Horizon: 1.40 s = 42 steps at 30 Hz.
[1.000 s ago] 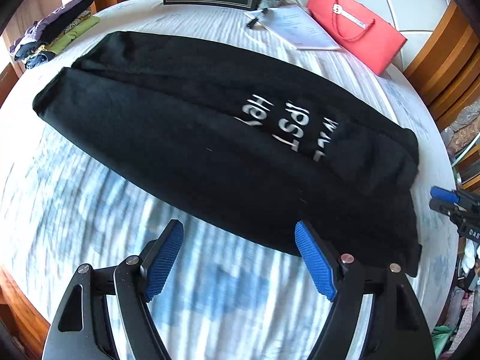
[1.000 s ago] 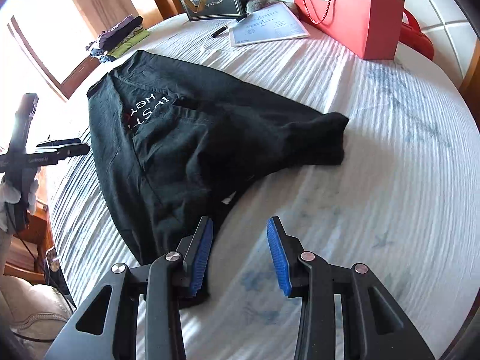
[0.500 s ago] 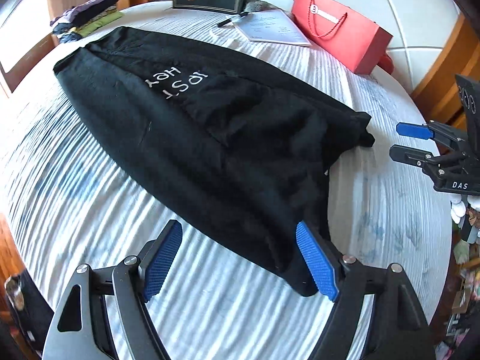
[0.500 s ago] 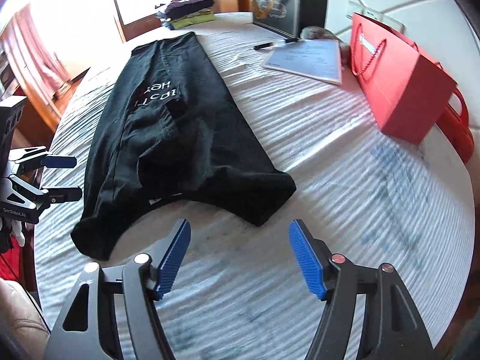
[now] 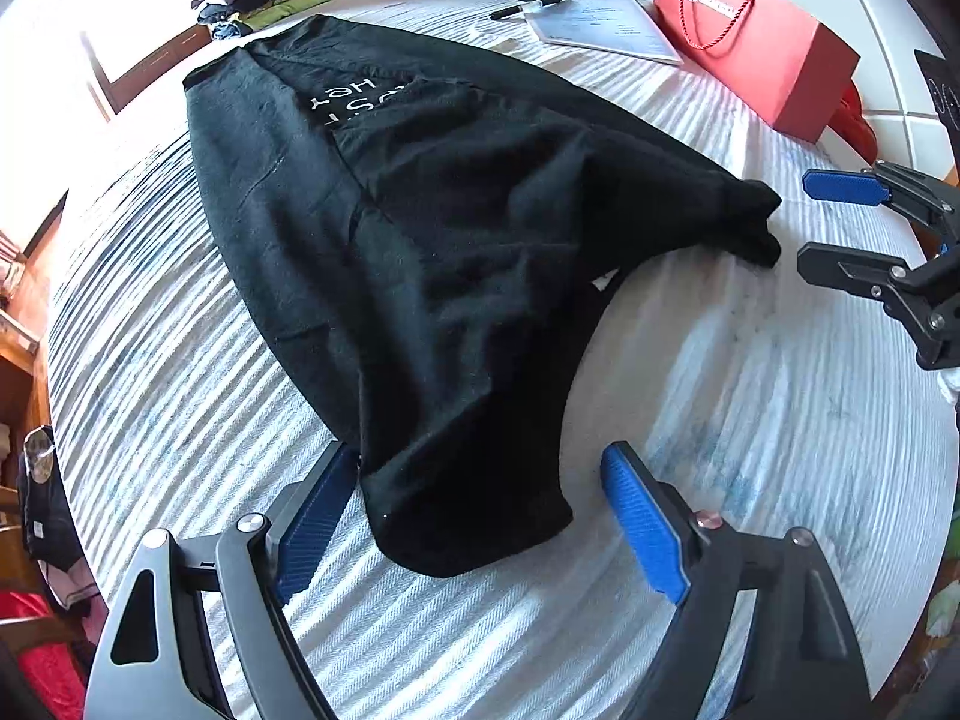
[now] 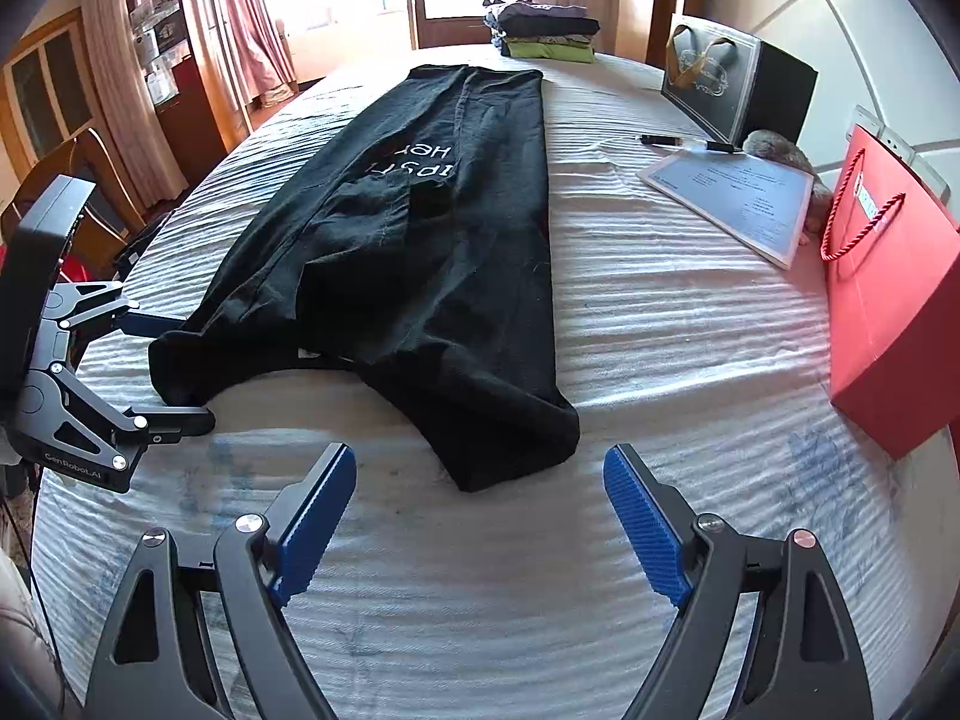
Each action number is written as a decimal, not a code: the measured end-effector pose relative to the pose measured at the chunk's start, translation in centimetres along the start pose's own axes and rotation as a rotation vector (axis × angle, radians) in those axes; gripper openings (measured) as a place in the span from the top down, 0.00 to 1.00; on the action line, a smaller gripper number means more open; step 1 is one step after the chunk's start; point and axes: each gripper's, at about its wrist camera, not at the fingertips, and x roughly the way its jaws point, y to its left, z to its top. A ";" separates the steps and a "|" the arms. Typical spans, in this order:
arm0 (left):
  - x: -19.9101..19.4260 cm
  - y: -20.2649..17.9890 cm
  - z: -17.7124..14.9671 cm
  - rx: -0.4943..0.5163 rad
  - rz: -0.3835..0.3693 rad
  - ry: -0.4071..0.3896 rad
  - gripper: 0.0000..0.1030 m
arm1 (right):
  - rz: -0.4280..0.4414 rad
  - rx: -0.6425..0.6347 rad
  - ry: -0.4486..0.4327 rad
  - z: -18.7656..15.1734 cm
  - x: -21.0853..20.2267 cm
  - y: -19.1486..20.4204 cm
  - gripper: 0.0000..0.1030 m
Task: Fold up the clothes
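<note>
A black T-shirt (image 5: 450, 240) with white lettering lies folded lengthwise on the white striped bedspread (image 5: 180, 420). In the left wrist view my left gripper (image 5: 480, 510) is open, and the shirt's near corner lies between its blue pads. To the right, my right gripper (image 5: 834, 225) is open beside the shirt's other near corner. In the right wrist view the T-shirt (image 6: 420, 240) stretches away from me. My right gripper (image 6: 474, 516) is open just short of its near corner. At the left my left gripper (image 6: 174, 369) stands open around the other corner.
A red gift bag (image 6: 888, 312) stands at the right, a black gift bag (image 6: 732, 84) behind it. A printed sheet (image 6: 732, 192) and a pen (image 6: 660, 140) lie between them and the shirt. Folded clothes (image 6: 540, 24) are stacked at the far end.
Both grippers have swung round to the shirt's near end. The right gripper has opened wide. The left gripper has come up around a corner of the shirt.
</note>
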 end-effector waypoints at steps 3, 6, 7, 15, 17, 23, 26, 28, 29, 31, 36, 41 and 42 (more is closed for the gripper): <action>0.1 0.0 -0.1 -0.018 0.005 0.001 0.17 | 0.036 -0.040 0.010 0.1 1.0 -0.4 0.18; 0.2 0.0 -0.2 -0.036 0.010 0.003 0.17 | 0.047 -0.073 0.014 0.1 1.9 -0.6 0.18; 0.2 0.0 -0.2 -0.042 0.012 0.004 0.17 | 0.056 -0.080 0.008 0.2 2.1 -0.7 0.18; 0.0 0.1 0.0 -0.084 0.025 0.049 0.22 | 0.072 -0.100 0.038 -0.2 3.8 -1.1 0.23; -0.4 0.2 -0.1 -0.094 0.027 0.054 0.42 | 0.035 -0.080 0.038 -0.1 3.6 -1.4 0.38; -3.2 1.1 0.4 -0.063 0.047 0.019 0.94 | 0.047 -0.032 0.013 1.5 1.9 -1.6 0.86; -5.6 2.8 2.0 -0.066 0.048 -0.038 0.94 | 0.069 -0.024 -0.067 4.6 0.0 -1.7 0.88; -6.7 4.6 4.0 -0.083 0.057 -0.080 0.94 | 0.084 -0.022 -0.120 7.4 -0.8 -2.0 0.89; -6.7 5.7 5.6 -0.095 0.076 -0.095 0.94 | 0.082 -0.026 -0.143 9.2 -0.7 -2.3 0.90; -6.5 7.9 8.9 -0.118 0.115 -0.125 0.94 | 0.075 -0.029 -0.176 13.0 0.2 -2.6 0.90; -3.5 14.7 15.1 -0.239 0.186 -0.088 0.40 | -0.016 0.034 -0.150 21.4 5.7 -3.6 0.59; -3.3 17.1 14.0 -0.243 0.159 -0.081 0.24 | -0.015 0.120 -0.150 21.5 5.6 -3.8 0.40; -3.1 17.3 13.7 -0.237 0.141 -0.076 0.24 | -0.011 0.135 -0.155 20.9 5.1 -3.7 0.39</action>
